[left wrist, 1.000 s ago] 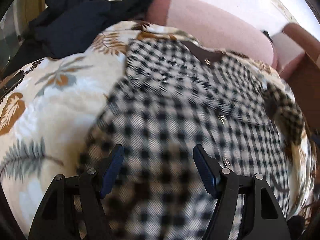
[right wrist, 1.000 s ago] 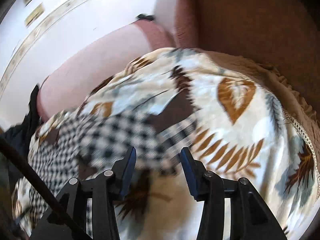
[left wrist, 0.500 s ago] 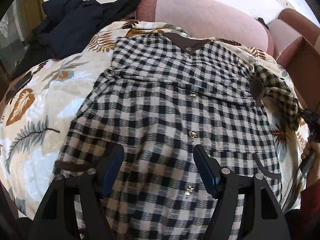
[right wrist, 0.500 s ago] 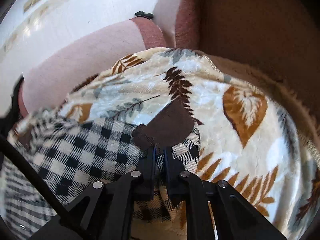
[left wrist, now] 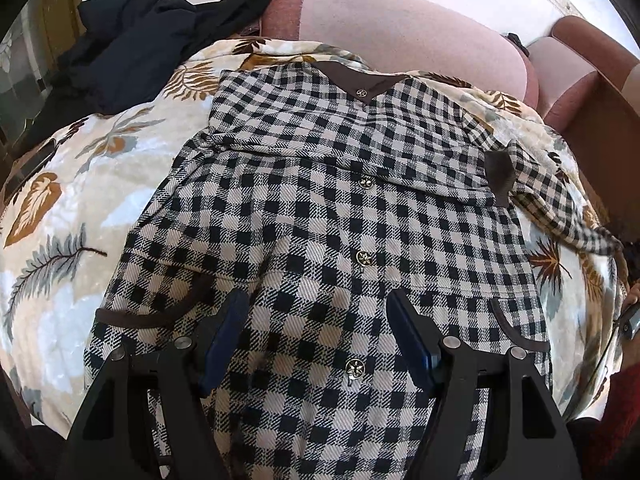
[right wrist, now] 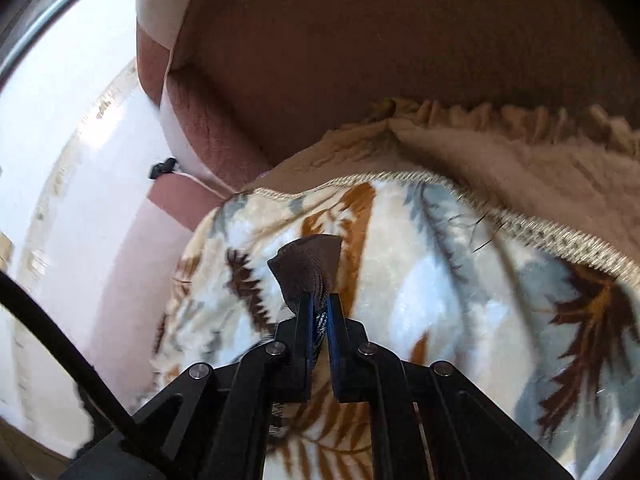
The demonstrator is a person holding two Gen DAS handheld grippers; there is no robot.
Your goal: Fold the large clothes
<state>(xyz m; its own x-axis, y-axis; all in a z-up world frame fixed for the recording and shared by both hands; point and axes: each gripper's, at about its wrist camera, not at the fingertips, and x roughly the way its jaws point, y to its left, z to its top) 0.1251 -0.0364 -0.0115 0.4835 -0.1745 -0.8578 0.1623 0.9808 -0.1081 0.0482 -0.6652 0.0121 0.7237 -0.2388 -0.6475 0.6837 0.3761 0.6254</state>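
Note:
A black-and-cream checked shirt (left wrist: 320,208) with star buttons and brown trim lies front-up on a leaf-print blanket (left wrist: 72,184). My left gripper (left wrist: 318,316) is open and hovers just above the shirt's lower front, holding nothing. The shirt's right sleeve (left wrist: 560,208) stretches off to the right edge of the left wrist view. My right gripper (right wrist: 319,302) is shut on the sleeve's brown cuff (right wrist: 308,264), which pokes out past the fingertips above the blanket (right wrist: 440,280).
A dark navy garment (left wrist: 136,40) is heaped at the blanket's far left. A pink sofa back (left wrist: 400,28) runs behind. A brown armrest (right wrist: 400,60) and a tan fringed throw (right wrist: 500,160) lie beyond the right gripper.
My right gripper closed on the sleeve cuff and has swung right, lifting the cuff away from the shirt body. My left gripper stays open over the shirt's lower front.

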